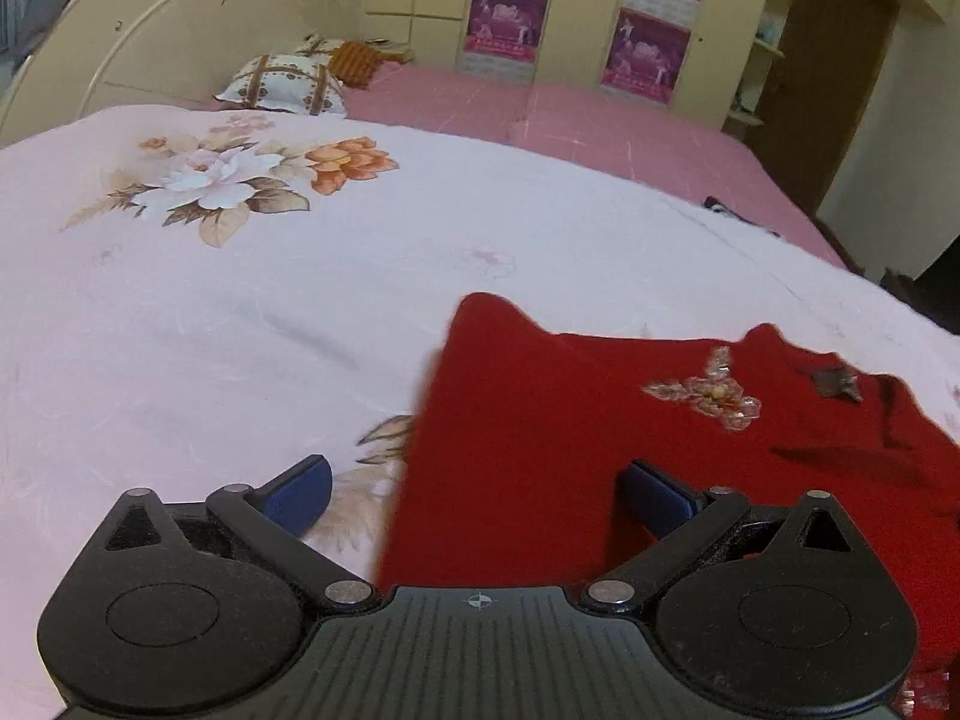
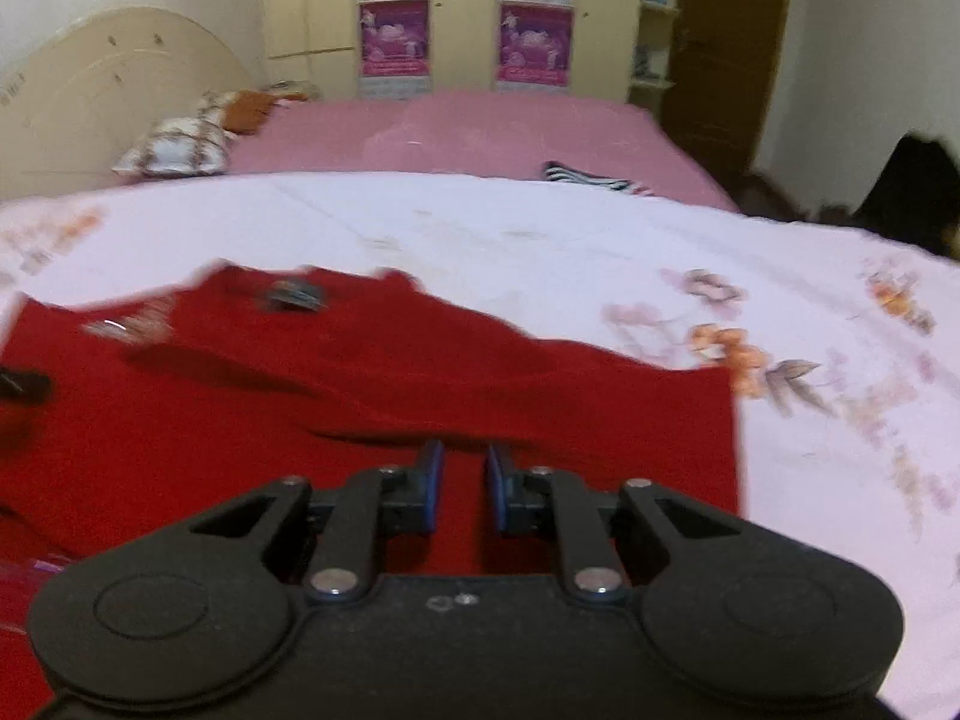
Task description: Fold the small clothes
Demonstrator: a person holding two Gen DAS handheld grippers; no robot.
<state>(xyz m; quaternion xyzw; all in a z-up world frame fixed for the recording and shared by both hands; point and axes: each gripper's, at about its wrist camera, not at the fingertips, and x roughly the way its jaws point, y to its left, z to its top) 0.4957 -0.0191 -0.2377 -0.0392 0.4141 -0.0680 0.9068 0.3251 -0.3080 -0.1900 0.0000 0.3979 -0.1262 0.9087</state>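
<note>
A red garment (image 1: 540,450) (image 2: 240,420) lies spread on a pale floral bedsheet (image 1: 240,312) (image 2: 540,228). It has a beaded butterfly decoration (image 1: 708,393) and a dark label (image 1: 834,384) (image 2: 294,297) near its neck. My left gripper (image 1: 477,480) is open wide and straddles the garment's left edge, one fingertip over the sheet and the other over red cloth. My right gripper (image 2: 463,477) hovers low over the garment's near right part, just behind a raised crease. Its pads stand a narrow gap apart, red cloth shows in the gap, and I see no pinch.
Beyond the sheet, a pink mattress (image 1: 540,114) (image 2: 480,126) runs to a cream headboard (image 1: 180,42) with a patterned pillow (image 1: 282,84) (image 2: 174,150). A striped cloth (image 2: 588,180) lies on the pink part. Wardrobes with purple posters (image 2: 534,42) line the far wall.
</note>
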